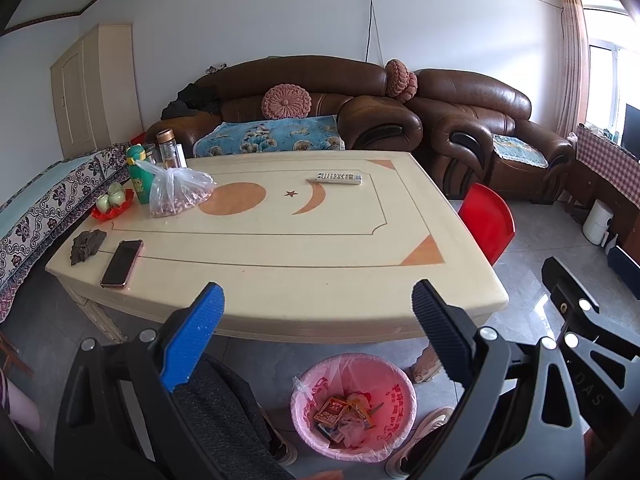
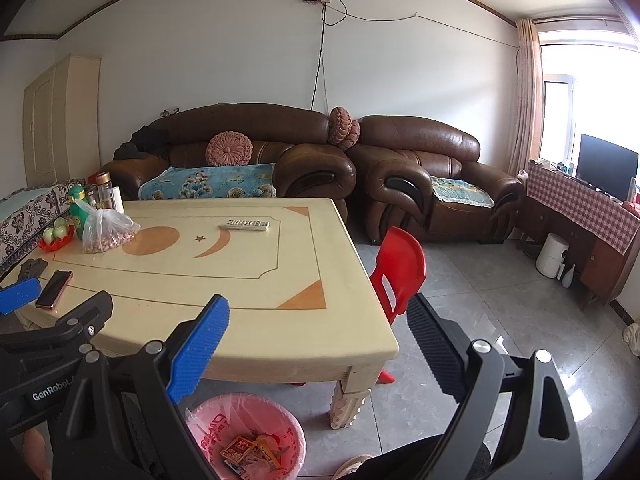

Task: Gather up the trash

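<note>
1. Walls: white, with a brown border strip near the ceiling.
2. Floor (image 2: 500, 320): glossy grey tiles.
3. Seating: brown leather sofa (image 2: 240, 152) and armchair (image 2: 432, 172) against the far wall.
4. Window (image 2: 580, 92): right side, bright daylight, beige curtain (image 2: 526, 92).

Cream table (image 1: 280, 248) with orange sun, star and crescent inlays. On it:
- white remote control (image 1: 339, 178) toward the far edge;
- clear plastic bag of nuts (image 1: 180, 192) at far left, just beside a green bottle (image 1: 138, 178);
- glass bottle (image 1: 168, 148) behind them;
- red dish (image 1: 112, 208) holding pale round fruit;
- phone (image 1: 122, 263) face up near the left front corner, dark crumpled item (image 1: 88, 242) beside it.

Red plastic chair (image 2: 400, 268) stands at the table's right side. Brown leather sofa (image 2: 240, 152) and matching armchair (image 2: 436, 184) stand against the wall; pink round cushion (image 2: 229, 149) on the sofa.
</note>
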A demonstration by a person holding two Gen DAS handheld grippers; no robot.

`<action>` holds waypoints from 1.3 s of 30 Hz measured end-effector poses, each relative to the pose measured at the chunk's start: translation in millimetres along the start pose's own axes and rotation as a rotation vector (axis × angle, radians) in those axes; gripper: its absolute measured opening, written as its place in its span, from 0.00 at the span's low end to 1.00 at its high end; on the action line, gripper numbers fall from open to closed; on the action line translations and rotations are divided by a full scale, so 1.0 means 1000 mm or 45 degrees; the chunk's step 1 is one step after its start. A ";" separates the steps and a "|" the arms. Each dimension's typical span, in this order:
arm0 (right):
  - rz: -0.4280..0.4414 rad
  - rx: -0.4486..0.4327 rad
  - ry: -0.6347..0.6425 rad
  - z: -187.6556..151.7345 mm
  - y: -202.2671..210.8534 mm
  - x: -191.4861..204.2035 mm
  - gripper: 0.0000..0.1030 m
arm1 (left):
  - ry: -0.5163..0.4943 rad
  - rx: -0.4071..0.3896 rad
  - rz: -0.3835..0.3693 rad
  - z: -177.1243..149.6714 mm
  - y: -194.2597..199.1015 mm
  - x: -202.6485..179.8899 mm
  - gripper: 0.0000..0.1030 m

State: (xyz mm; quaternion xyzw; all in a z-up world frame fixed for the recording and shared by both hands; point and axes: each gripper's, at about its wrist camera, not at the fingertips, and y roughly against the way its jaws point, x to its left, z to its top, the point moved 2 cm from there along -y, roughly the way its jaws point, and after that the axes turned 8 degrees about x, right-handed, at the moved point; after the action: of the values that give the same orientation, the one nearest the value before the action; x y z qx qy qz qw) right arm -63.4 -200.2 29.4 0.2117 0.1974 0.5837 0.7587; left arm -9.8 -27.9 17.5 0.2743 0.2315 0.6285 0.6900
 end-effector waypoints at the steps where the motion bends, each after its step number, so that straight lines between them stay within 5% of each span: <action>1: 0.001 0.002 0.001 0.000 -0.001 0.000 0.86 | 0.001 0.002 0.002 -0.001 0.000 0.000 0.90; 39: -0.017 0.013 0.000 -0.001 -0.007 0.001 0.86 | 0.011 0.003 0.021 -0.003 0.000 0.005 0.94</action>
State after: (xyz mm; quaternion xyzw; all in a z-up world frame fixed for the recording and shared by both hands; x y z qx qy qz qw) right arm -58.7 -200.9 24.6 0.2142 0.2018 0.5774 0.7616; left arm -11.4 -22.3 15.5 0.2744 0.2330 0.6352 0.6833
